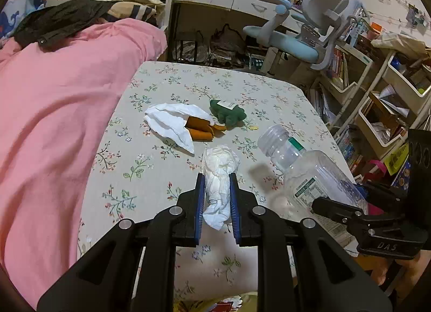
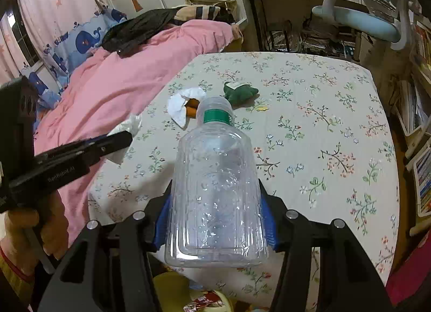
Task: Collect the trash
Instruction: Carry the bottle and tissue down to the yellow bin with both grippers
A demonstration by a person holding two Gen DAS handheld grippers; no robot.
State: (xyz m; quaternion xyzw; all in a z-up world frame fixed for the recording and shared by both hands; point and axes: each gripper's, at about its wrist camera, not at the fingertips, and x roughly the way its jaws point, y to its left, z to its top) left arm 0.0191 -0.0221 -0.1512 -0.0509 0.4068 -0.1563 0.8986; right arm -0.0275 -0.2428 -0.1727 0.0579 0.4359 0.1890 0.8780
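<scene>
Both grippers are loaded. The left gripper (image 1: 216, 193) fingers clamp a tissue wad (image 1: 219, 177); the right gripper (image 2: 215, 217) fingers hold the bottle (image 2: 215, 190), its long axis pointing forward, above the tabletop (image 2: 323, 123). A second tissue (image 1: 169, 123) lies ahead, nearer the left.

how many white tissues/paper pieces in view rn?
2. One crumpled tissue is clamped in the left claw, above the floral tablecloth. One flat white paper lies mid-table, partly over the orange items beside the green plush. More may be hidden.
</scene>
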